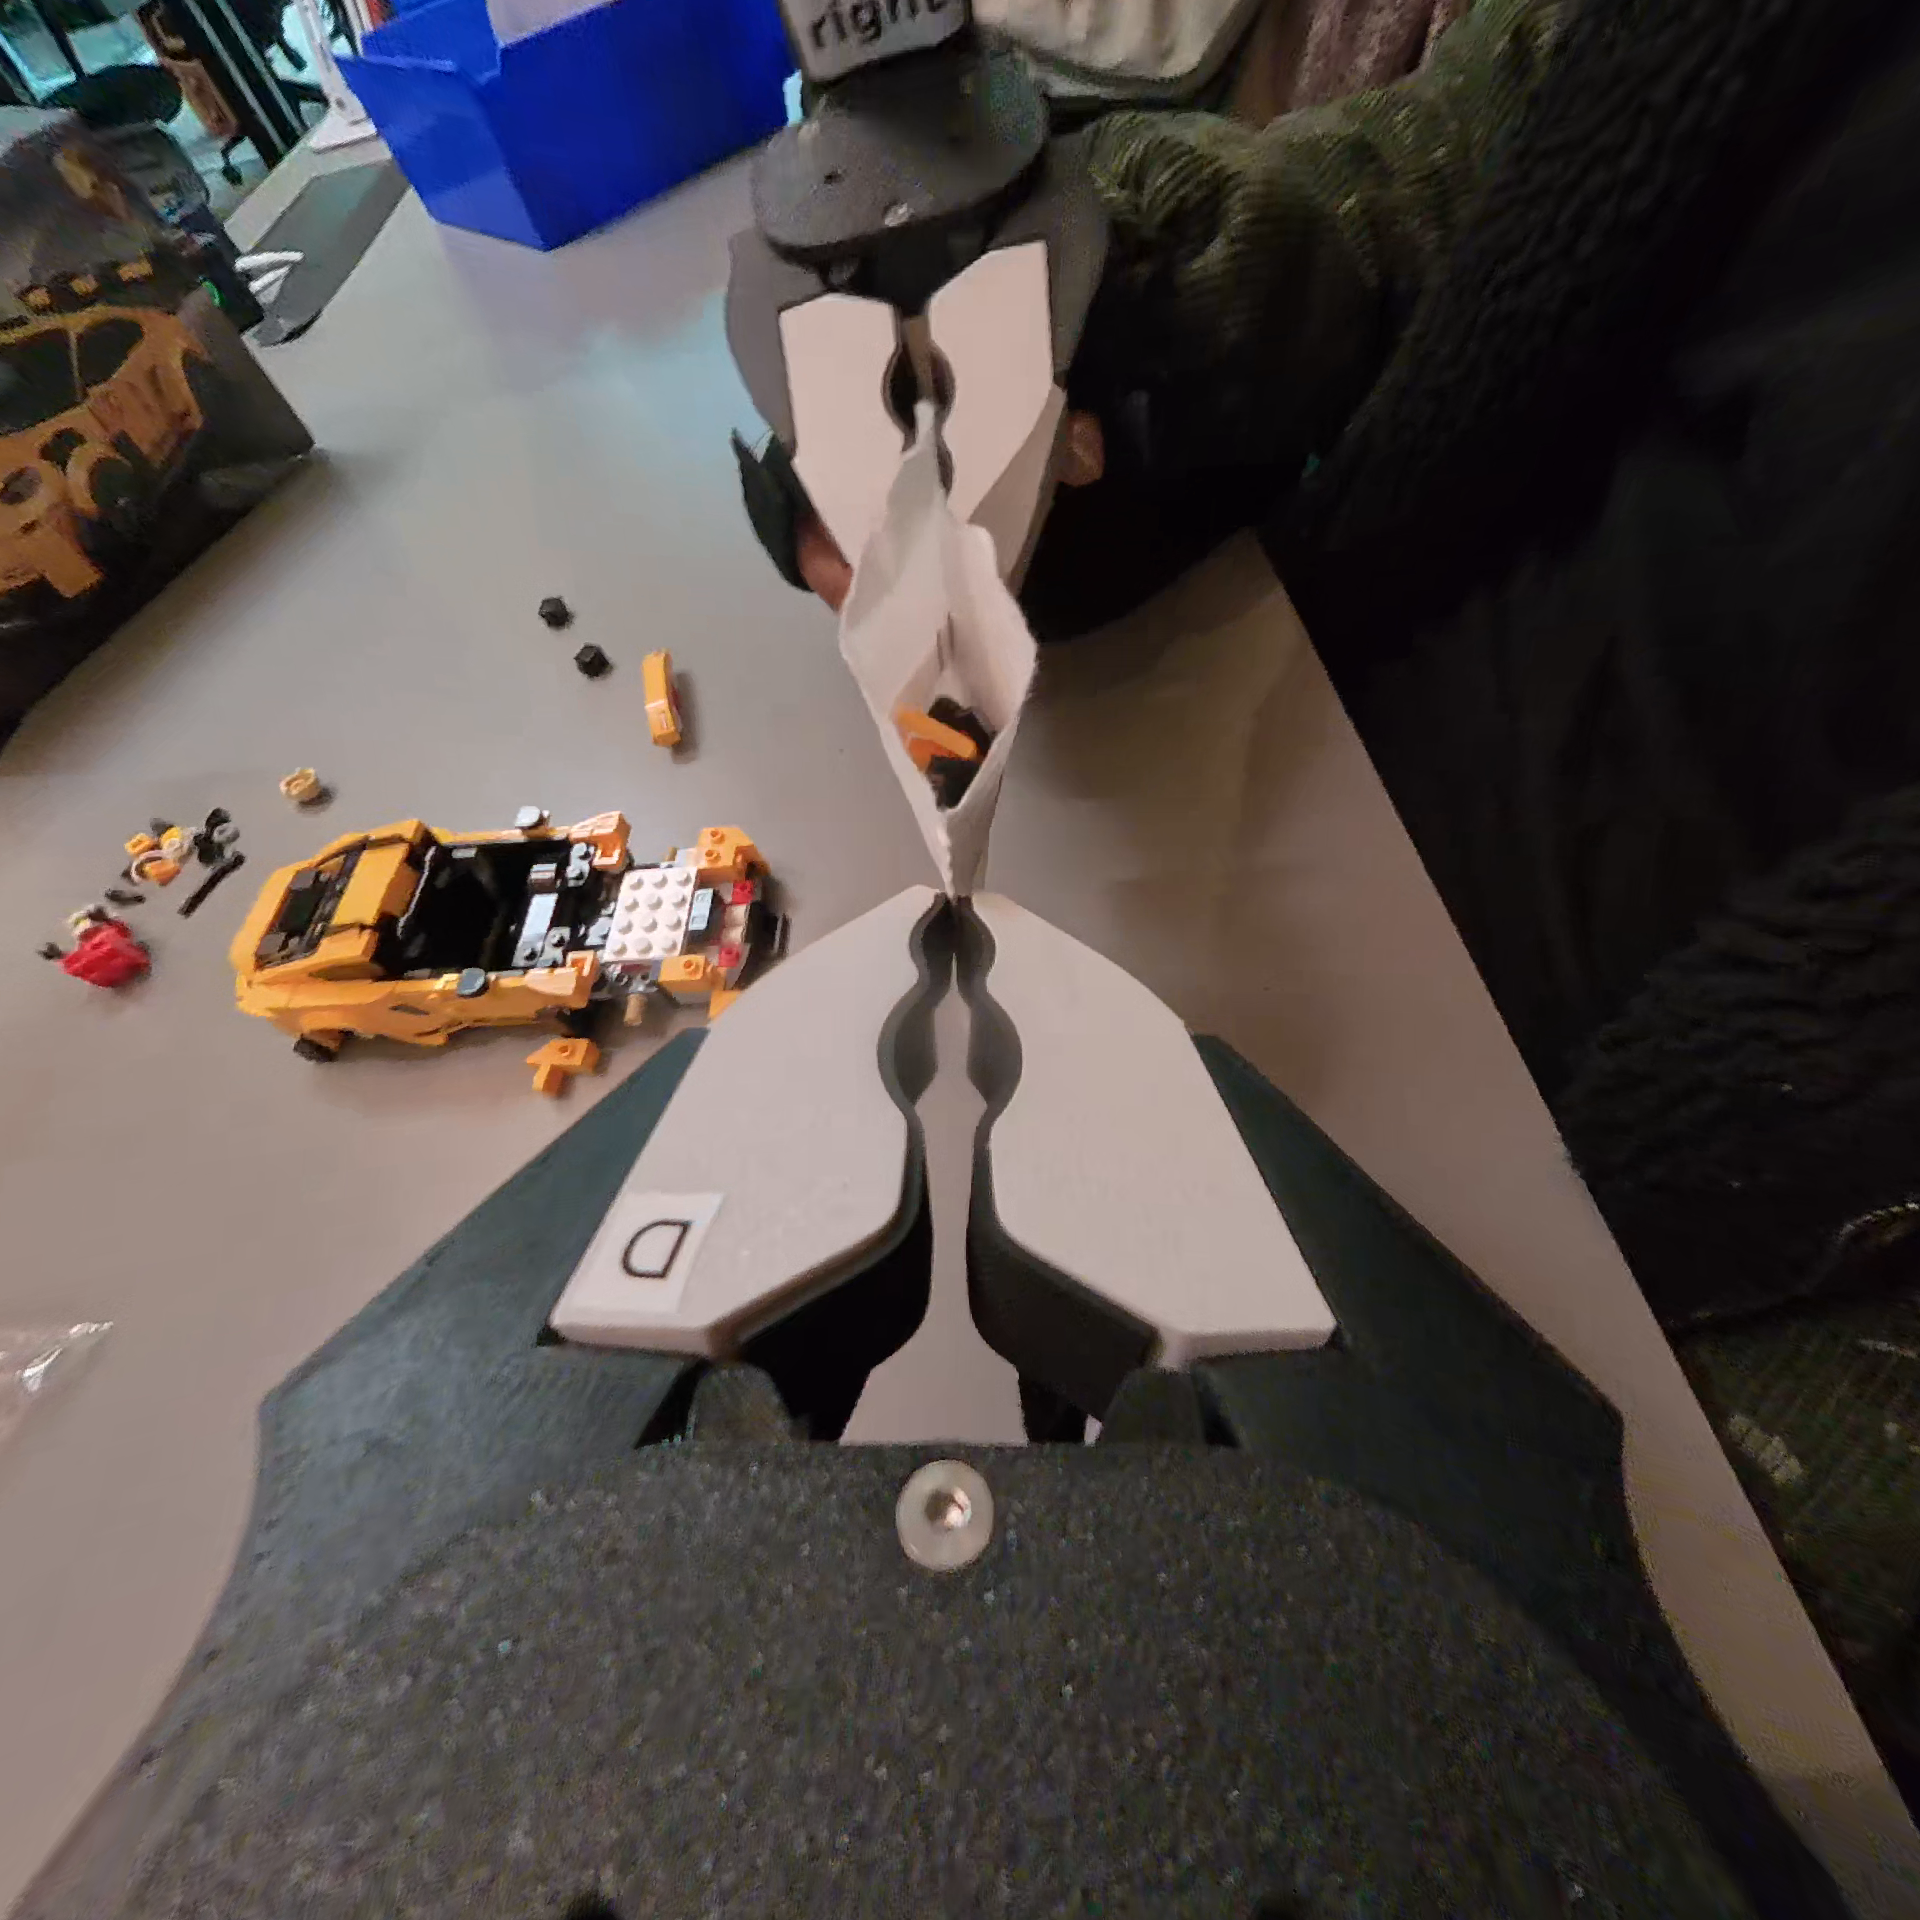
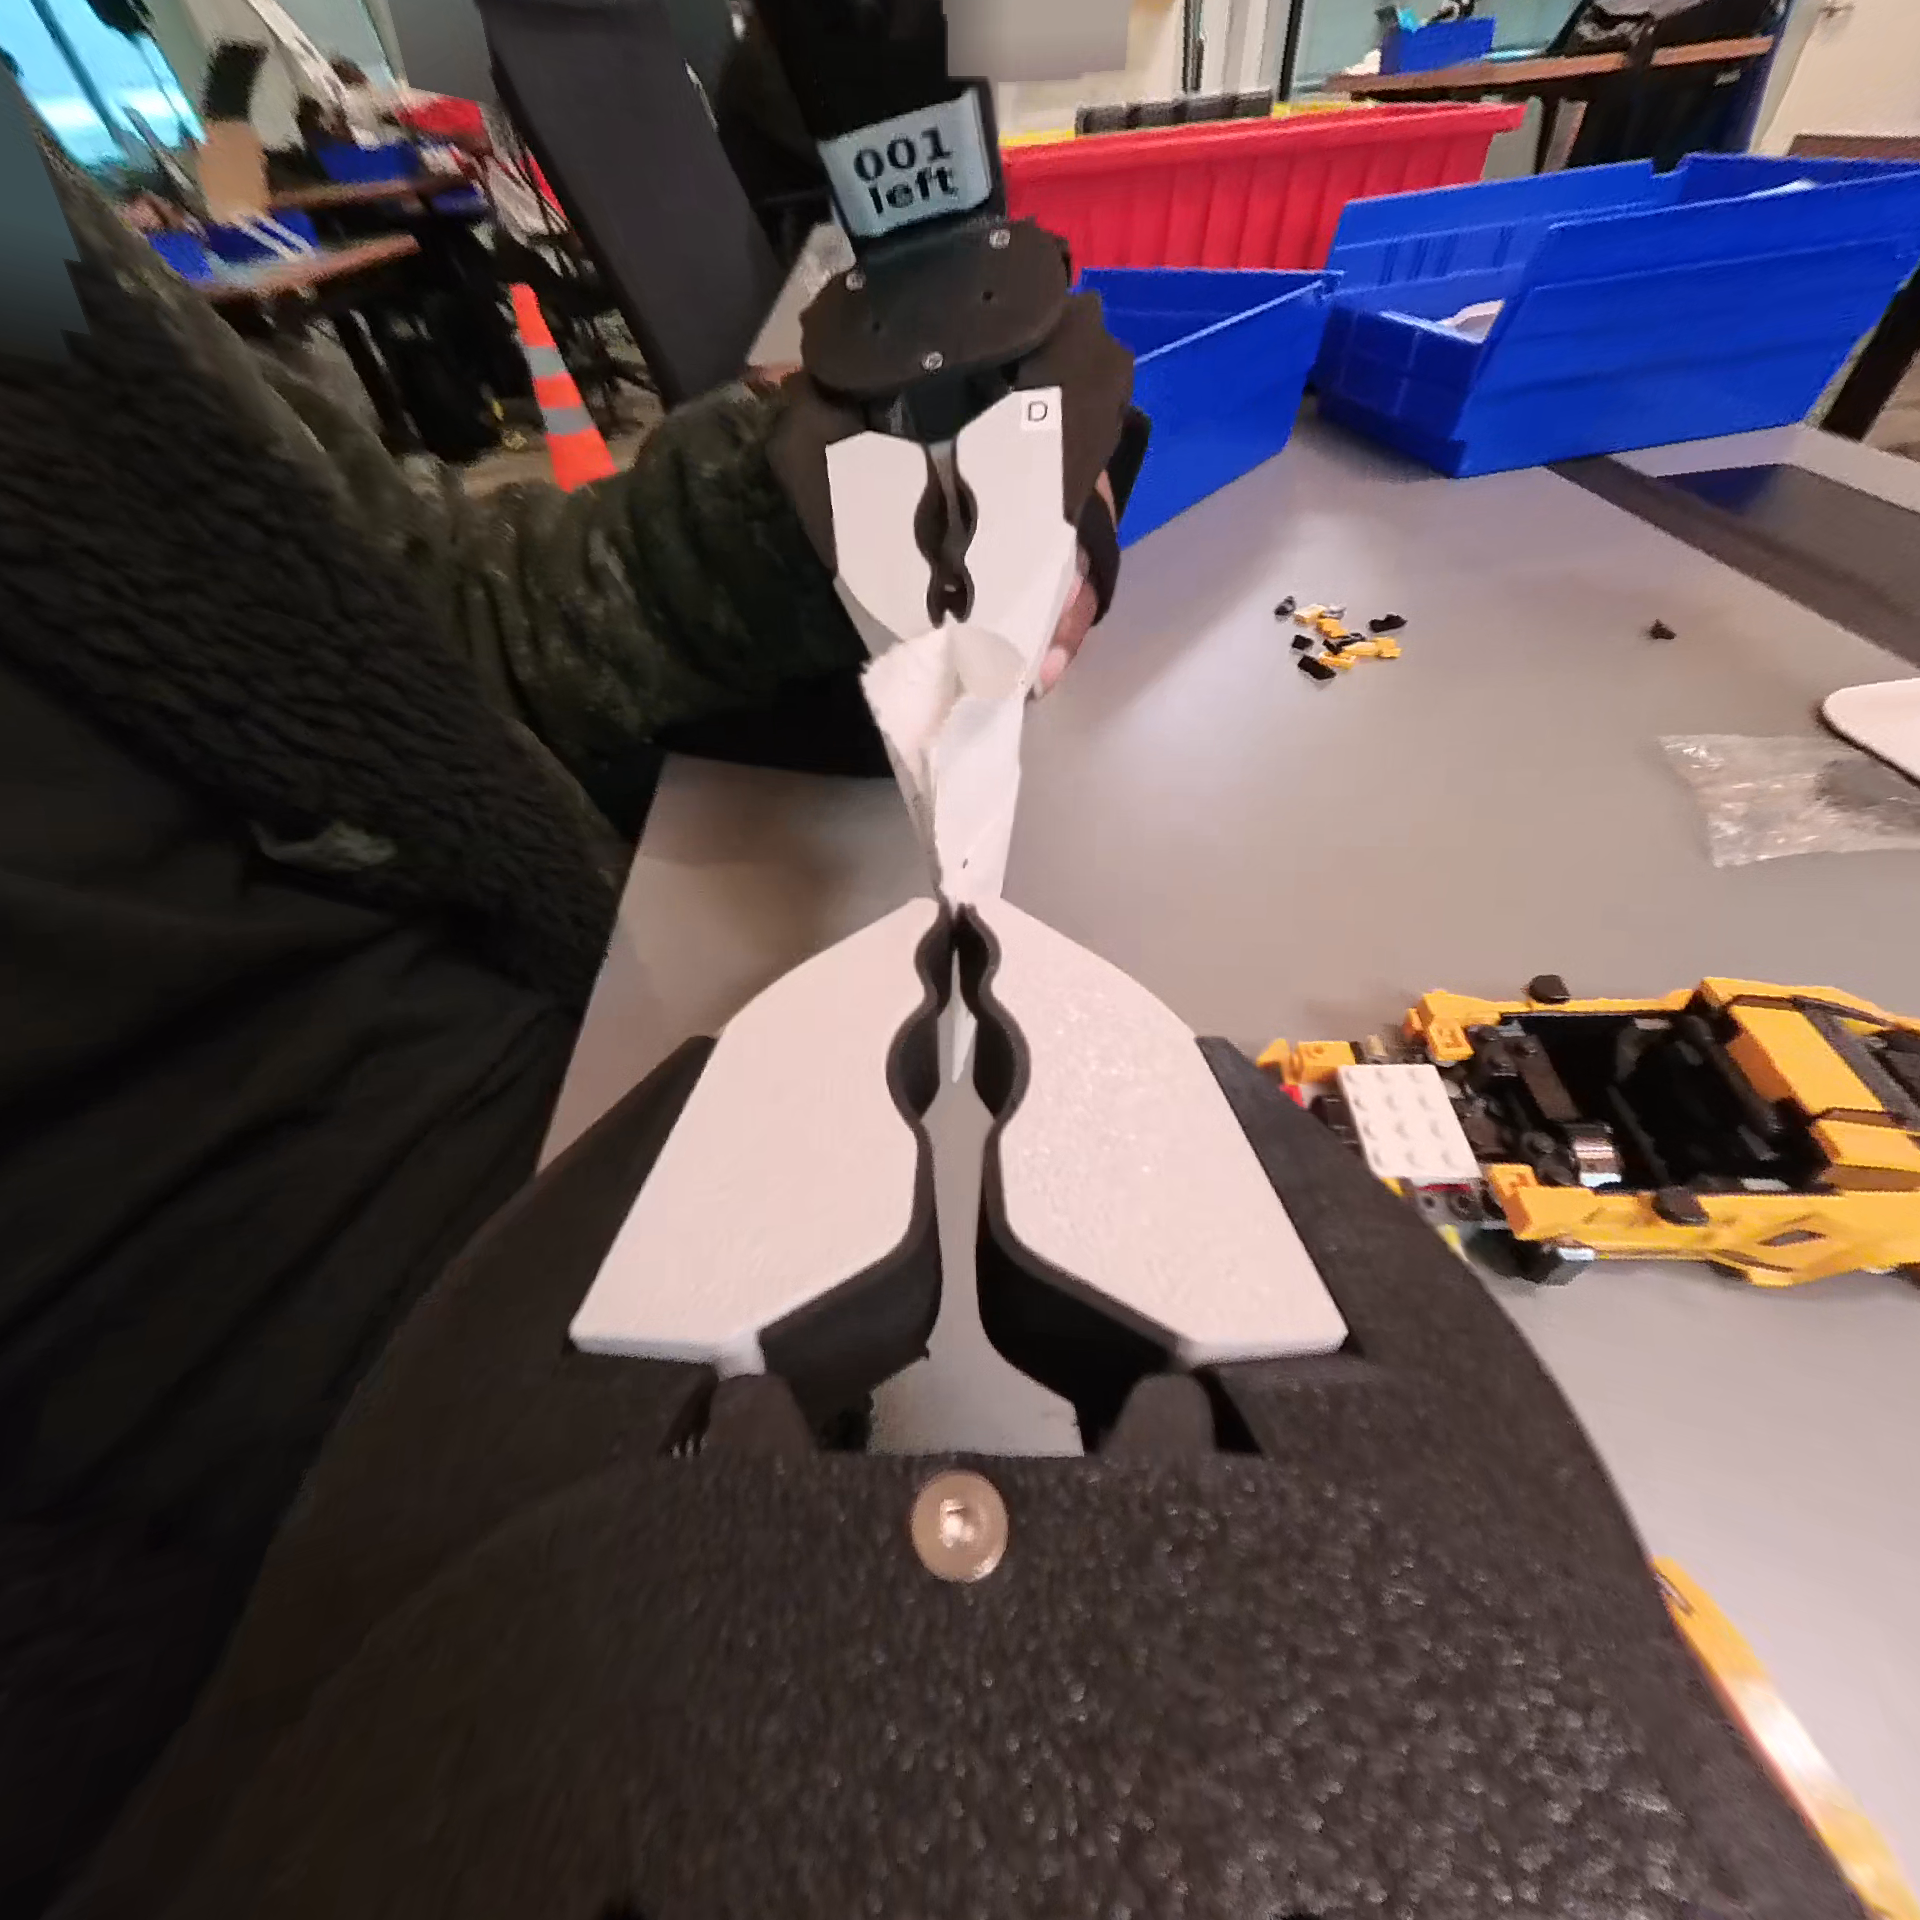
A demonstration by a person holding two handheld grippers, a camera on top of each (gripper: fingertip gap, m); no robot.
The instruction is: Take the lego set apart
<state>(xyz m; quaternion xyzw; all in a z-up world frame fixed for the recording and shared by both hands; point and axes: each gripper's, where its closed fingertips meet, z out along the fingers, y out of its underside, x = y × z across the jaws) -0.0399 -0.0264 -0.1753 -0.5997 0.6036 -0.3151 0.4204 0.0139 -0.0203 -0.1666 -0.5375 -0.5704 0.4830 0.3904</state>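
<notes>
The left gripper (image 1: pixel 948 902) is pinched tight on one edge of a small white paper bag (image 1: pixel 940 665), and the right gripper (image 2: pixel 954 906) is pinched tight on the other edge, so the bag hangs stretched between them above the near edge of the grey table (image 1: pixel 499 436). Orange and black toy bricks (image 1: pixel 940 743) sit down inside the bag. If the two grippers pull too hard, the thin paper may rip, and the bricks may fall out and roll off the near edge. If one gripper lets go, the bag may tip and spill. The half-open yellow and black brick car (image 1: pixel 488 935) rests on the table to the left in the left wrist view, well apart from the bag, with a white studded plate showing at its back end. Little loose bricks (image 1: pixel 156 862) lie just past its far end. A dark picture box (image 1: pixel 114 416) with a yellow car on it stands at the far left, and a blue plastic bin (image 1: pixel 561 114) stands beyond it. Each gripper has a small label with writing on top, and there is a little sticker on one white finger of the left gripper; I do not say what they read.
</notes>
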